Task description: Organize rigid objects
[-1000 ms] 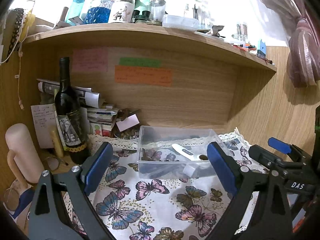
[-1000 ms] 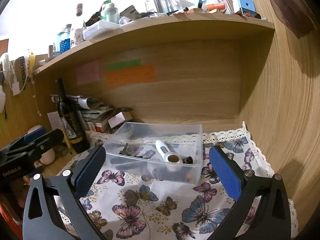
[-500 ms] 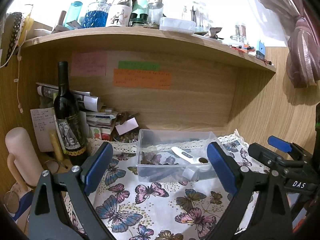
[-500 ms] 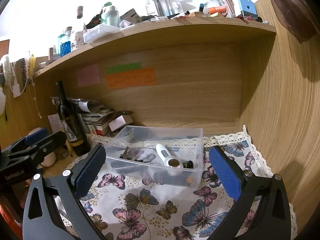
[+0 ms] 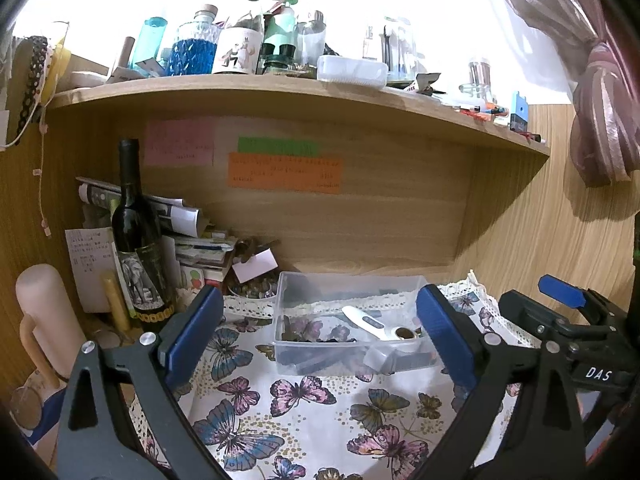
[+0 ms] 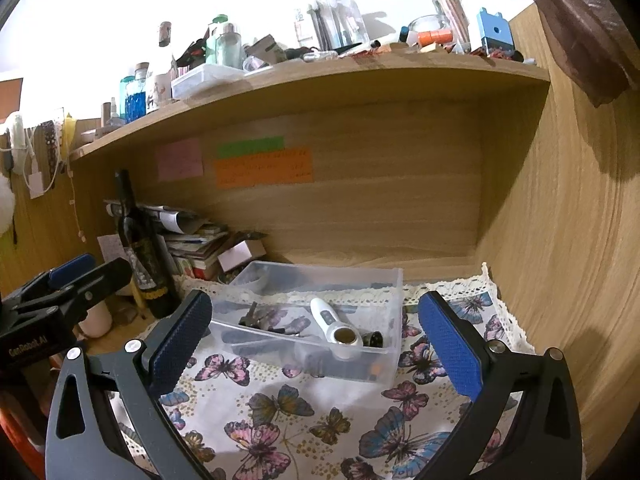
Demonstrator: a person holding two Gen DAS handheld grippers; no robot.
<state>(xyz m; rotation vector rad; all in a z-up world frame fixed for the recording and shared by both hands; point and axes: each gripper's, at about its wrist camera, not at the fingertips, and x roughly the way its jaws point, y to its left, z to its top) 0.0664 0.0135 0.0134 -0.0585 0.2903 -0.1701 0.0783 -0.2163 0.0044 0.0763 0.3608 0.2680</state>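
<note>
Clear bin [image 5: 352, 292] (thermometer [image 6: 334, 326] inside) faces both level, wide-spread, empty grippers: left gripper [image 5: 320, 332], right gripper [image 6: 324, 340].

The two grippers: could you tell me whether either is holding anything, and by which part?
Nothing is held. The left gripper and right gripper both stand open, apart from the clear bin where the white thermometer lies.

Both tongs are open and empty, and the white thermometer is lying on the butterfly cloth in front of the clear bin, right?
Not quite. The white thermometer lies inside the clear bin, not on the butterfly cloth; the right wrist view shows it. Both the left tongs and right tongs are open and empty.
</note>
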